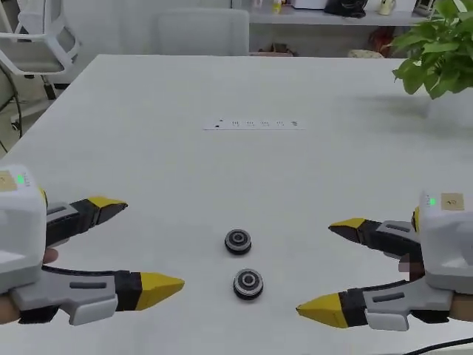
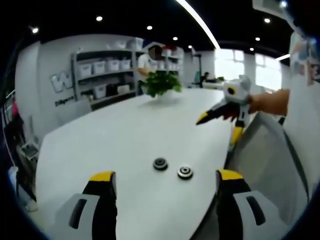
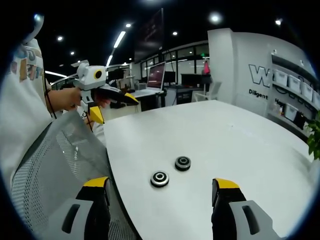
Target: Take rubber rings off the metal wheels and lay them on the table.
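Metal wheels [image 1: 238, 242], two of them, lie flat on the white counter [image 1: 222, 170], close together but apart, one a little nearer the person than the other. Each carries a dark rubber ring [image 1: 236, 285] around a silvery hub, so no ring is off yet.

To the left of the wheels is the left hand-held gripper [image 1: 153, 244], released, its yellow-tipped jaws spread wide with nothing between them. Opposite it is the right hand-held gripper [image 1: 314, 268], equally wide open and empty, its tips pointing inward at the wheels. Neither touches a wheel. In both gripper views the two wheels sit ahead on the counter, framed between the spread jaws.

Farther back, a socket strip [image 1: 255, 124] lies flush in the counter. A green plant [image 1: 436, 52] leans in at the far right corner, and a white chair [image 1: 44, 37] stands beyond the far left edge.
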{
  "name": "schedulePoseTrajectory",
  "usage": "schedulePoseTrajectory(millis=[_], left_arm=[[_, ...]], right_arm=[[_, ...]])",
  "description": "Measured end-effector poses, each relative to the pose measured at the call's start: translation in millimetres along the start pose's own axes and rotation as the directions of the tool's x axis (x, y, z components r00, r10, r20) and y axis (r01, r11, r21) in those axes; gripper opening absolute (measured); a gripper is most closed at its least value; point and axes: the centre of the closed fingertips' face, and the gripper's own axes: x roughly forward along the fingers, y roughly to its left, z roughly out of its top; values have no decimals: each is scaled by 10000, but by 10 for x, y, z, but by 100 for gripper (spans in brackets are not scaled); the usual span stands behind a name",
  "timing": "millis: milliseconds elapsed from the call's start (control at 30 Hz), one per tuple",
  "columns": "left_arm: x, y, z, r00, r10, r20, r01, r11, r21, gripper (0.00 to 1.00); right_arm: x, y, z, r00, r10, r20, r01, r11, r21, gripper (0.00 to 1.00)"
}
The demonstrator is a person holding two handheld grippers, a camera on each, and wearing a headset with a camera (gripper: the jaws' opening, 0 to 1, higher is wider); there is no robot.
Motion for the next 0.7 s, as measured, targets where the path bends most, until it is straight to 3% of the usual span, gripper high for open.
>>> schedulePoseTrajectory(millis=[700], left_arm=[[127,49,-62,9996,-125,-270,132,9996,264,81]], right_arm=[[162,-74,-54,9995,99,-288,-108,9995,-313,76]])
